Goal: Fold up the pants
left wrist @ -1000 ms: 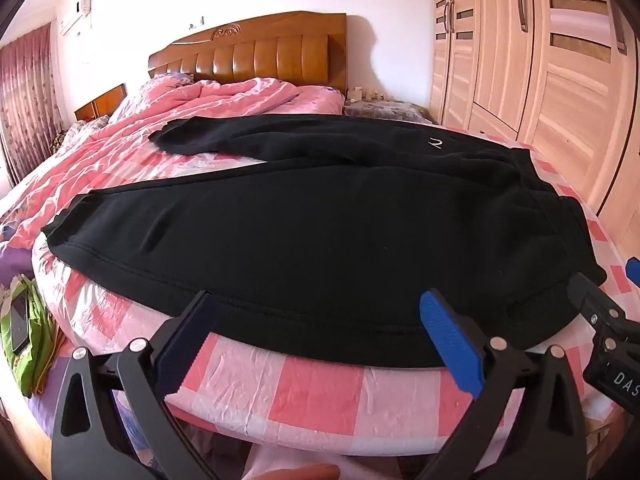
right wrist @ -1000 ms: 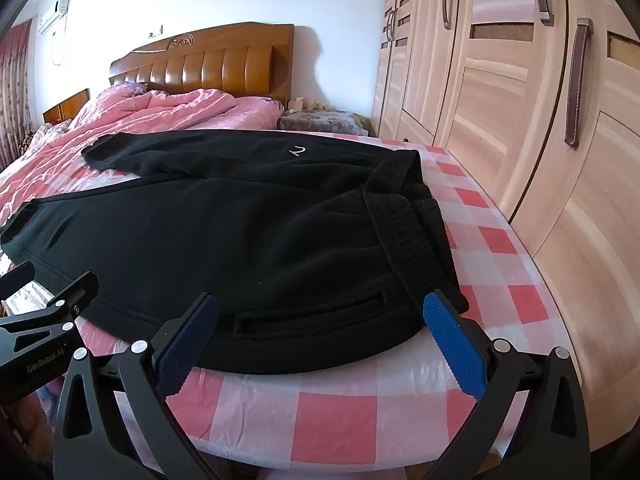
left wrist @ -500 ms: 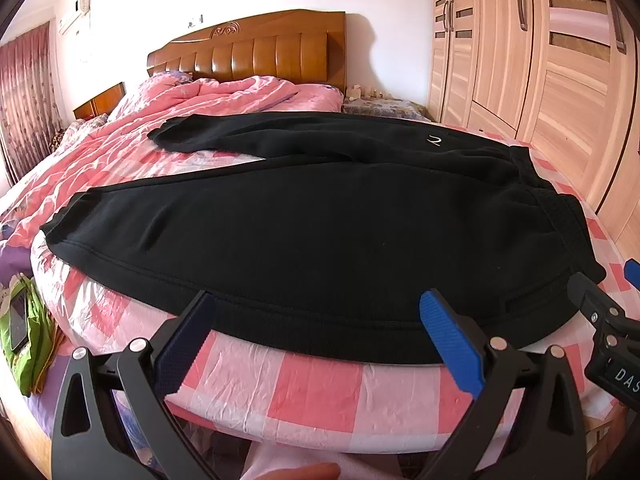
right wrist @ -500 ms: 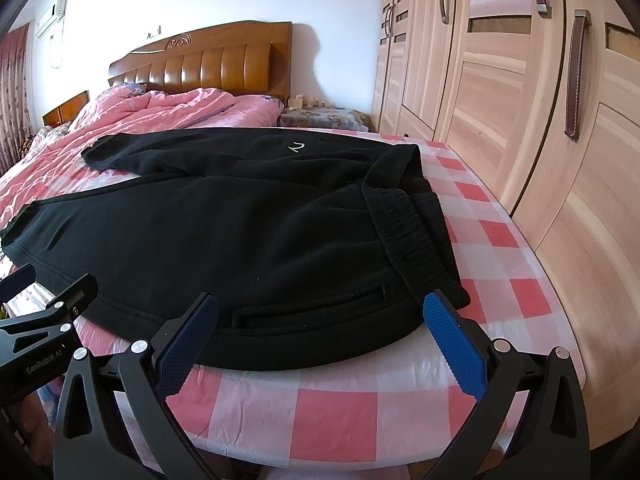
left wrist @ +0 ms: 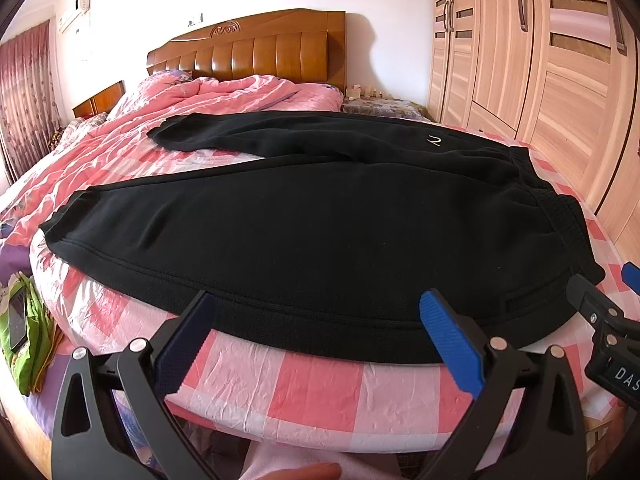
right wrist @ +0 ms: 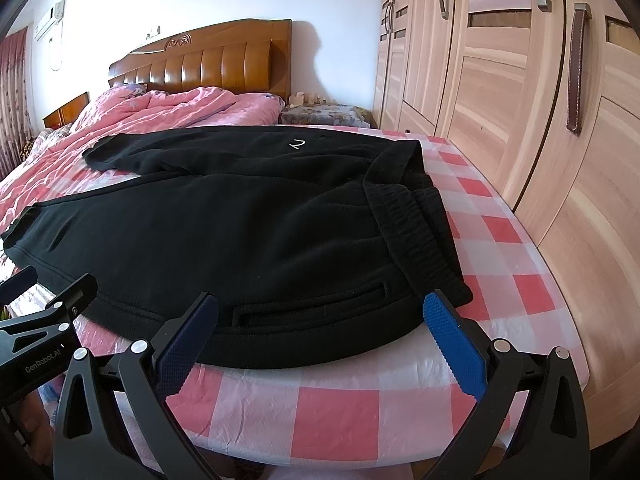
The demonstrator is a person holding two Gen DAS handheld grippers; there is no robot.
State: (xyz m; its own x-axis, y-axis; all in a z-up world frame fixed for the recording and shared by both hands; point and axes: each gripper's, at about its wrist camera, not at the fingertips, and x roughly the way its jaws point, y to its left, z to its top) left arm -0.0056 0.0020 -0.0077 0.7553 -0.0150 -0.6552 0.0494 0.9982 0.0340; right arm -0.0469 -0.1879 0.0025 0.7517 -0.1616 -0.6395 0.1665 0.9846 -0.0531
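Pants (left wrist: 320, 232), black fleece, ribbed waistband (right wrist: 416, 232)

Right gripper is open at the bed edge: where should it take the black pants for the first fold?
Probably the near corner of the ribbed waistband, approached low from the bed's near edge. That corner lies flat just beyond the open right gripper, and the black pants are spread out.

pants (left wrist: 320, 240) on bed (left wrist: 320, 392) | quilt (left wrist: 224, 92) behind | wardrobe (left wrist: 540, 60) right

Small items on the nightstand (left wrist: 382, 102) beside the headboard, too small to identify
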